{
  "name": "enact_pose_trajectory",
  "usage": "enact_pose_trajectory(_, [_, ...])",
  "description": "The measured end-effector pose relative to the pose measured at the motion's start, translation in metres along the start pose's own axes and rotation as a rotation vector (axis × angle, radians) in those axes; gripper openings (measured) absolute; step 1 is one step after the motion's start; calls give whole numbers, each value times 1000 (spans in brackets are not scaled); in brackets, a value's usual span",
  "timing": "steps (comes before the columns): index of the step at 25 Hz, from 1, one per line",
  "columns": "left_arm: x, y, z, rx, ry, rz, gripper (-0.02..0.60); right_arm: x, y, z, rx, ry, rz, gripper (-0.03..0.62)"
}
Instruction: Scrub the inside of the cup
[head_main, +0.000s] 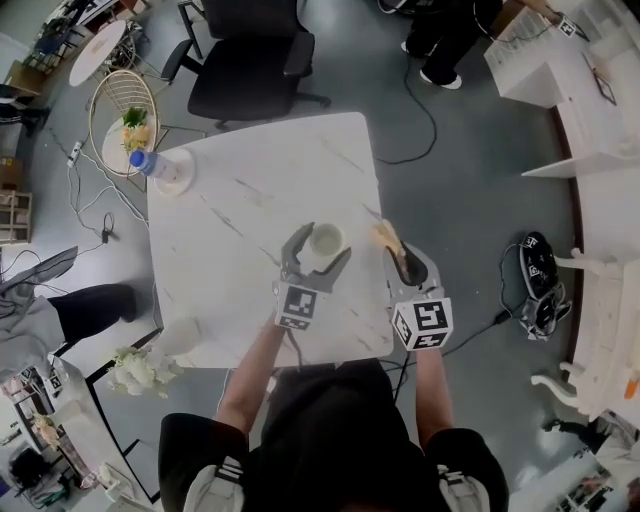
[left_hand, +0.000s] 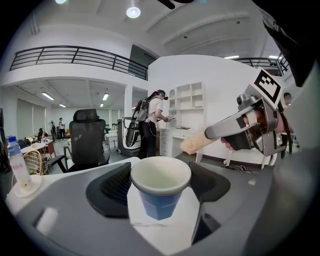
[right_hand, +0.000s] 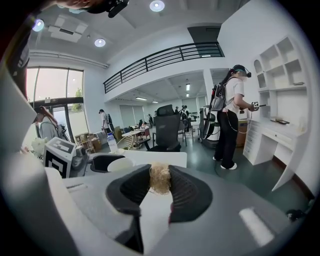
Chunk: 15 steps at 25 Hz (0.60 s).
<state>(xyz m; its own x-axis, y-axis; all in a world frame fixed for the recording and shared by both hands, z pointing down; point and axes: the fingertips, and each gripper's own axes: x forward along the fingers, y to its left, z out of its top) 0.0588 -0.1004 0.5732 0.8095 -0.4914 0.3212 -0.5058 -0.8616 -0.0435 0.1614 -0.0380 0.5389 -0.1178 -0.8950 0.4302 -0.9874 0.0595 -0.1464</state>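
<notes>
A white marble table stands in the middle of a large room with a grey floor. A person leans over its near edge with one gripper in each hand.

The cup is over the near half of the table, a little right of the middle. It is blue outside and white inside, and it is upright with its mouth to the top. It sits between the two jaws of the left gripper. These jaws are spread wide, and their black pads lie against the rim of the cup on both sides, so the cup is pinched between them. Whether its base rests on the table or is a little above it, I cannot tell.

Just to the right of the cup, near but apart from it, is the right gripper. Its jaws are pressed together on a brush with a tan fluffy head, which sticks out past the jaw tips.

At the far left corner of the table a water bottle with a blue cap stands on a small round saucer. Behind the table is a black office chair. Farther away a second person stands beside a white shelf unit.
</notes>
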Motion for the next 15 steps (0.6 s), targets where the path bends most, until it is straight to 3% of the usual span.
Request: enact_pose_trajectory(15, [41, 20, -40, -26, 33, 3, 373, 37, -14, -31, 45, 63, 17, 107])
